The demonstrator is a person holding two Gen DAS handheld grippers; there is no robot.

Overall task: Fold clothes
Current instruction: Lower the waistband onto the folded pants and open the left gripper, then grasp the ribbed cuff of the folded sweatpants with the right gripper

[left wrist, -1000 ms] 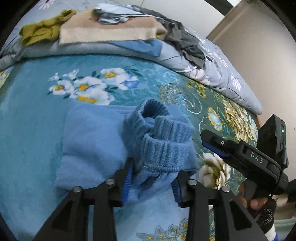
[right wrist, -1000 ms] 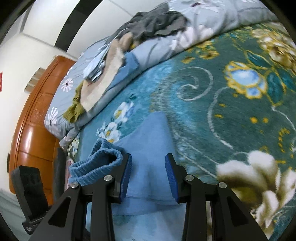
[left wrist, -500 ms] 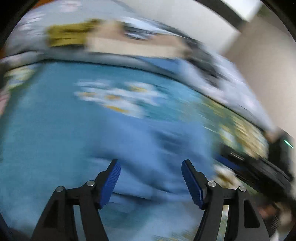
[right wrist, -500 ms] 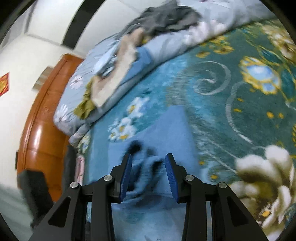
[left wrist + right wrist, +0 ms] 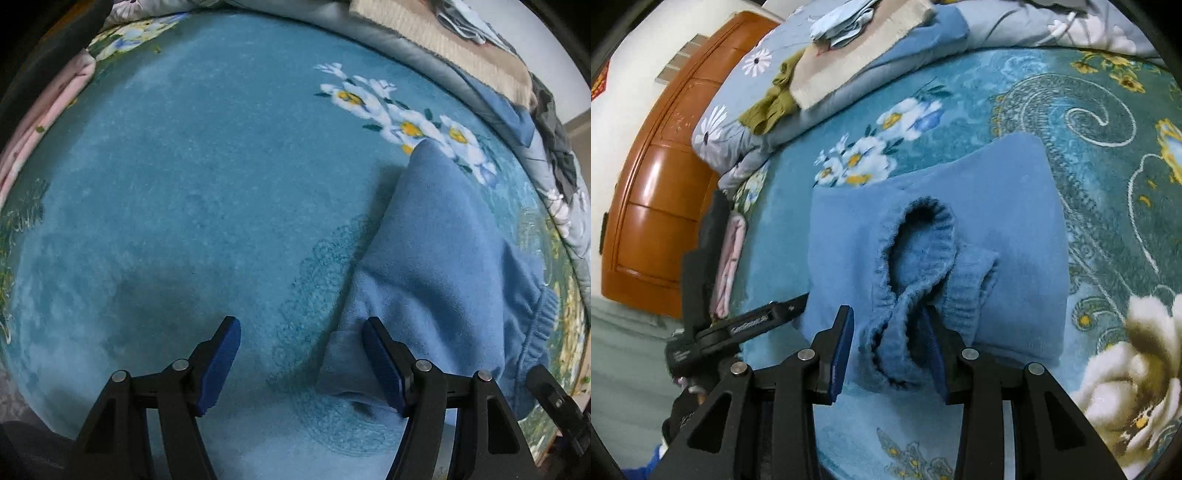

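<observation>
A folded blue fleece garment (image 5: 1015, 206) lies on the teal floral blanket (image 5: 184, 184). Its two ribbed cuffs (image 5: 916, 236) are heaped on its near side. My right gripper (image 5: 890, 347) stands over that heap, jaws partly apart, with one cuff loop between them. The right pad touches the loop and a small gap shows at the left pad. My left gripper (image 5: 299, 354) points steeply down at the garment's (image 5: 443, 266) left edge, open. Only blanket lies between its fingers, and its right finger (image 5: 384, 365) rests at the fleece edge. The right wrist view shows the left gripper (image 5: 798, 301) from the side.
A grey flowered quilt (image 5: 731, 122) lies along the back, with a beige folded piece (image 5: 857, 55), an olive garment (image 5: 772, 103) and dark grey clothes (image 5: 554, 122) on it. A pink folded cloth (image 5: 729, 258) lies at the blanket's left edge. An orange wooden headboard (image 5: 653, 184) stands behind it.
My left gripper let go of the ribbed cuffs, opened wide and swung left and down to the garment's edge. My right gripper moved over the cuffs, which now lie between its fingers.
</observation>
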